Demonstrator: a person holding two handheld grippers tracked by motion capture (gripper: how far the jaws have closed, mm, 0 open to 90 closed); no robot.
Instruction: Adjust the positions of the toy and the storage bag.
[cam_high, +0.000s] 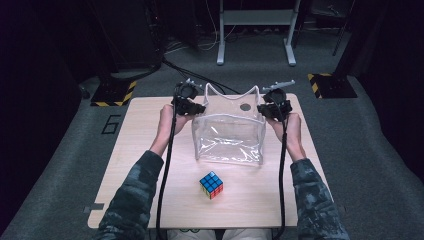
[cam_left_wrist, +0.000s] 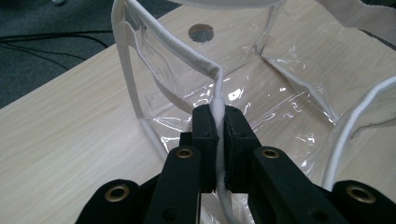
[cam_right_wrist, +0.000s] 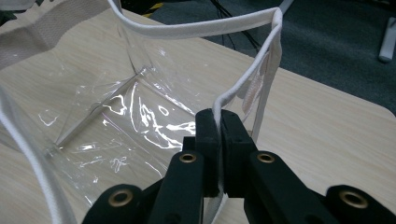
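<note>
— Looking for hidden parts first: jaw tips of the left gripper (cam_left_wrist: 216, 122) buried in folded white trim; lower run of that trim cut off at the bottom of the left gripper view. Same on the other side?

— Same. Right gripper (cam_right_wrist: 218, 125) pressed together on the white trim, nothing of the pinched strip visible between the black pads. Hard to make out any gap at all.

— Both pinching, then. Pinching what exactly?

— Top rim of the clear bag (cam_high: 229, 131), one side each. Soft see-through plastic, creased and glossy, boxy in shape, edged with white cloth trim. Held open and upright on the far half of the pale wooden table (cam_high: 140, 170).

— Anything nearer the person?

— Colourful puzzle cube (cam_high: 211, 184), lying well apart from the bag, near the front edge. Round hole (cam_left_wrist: 201, 32) in the tabletop seen through the plastic.
</note>
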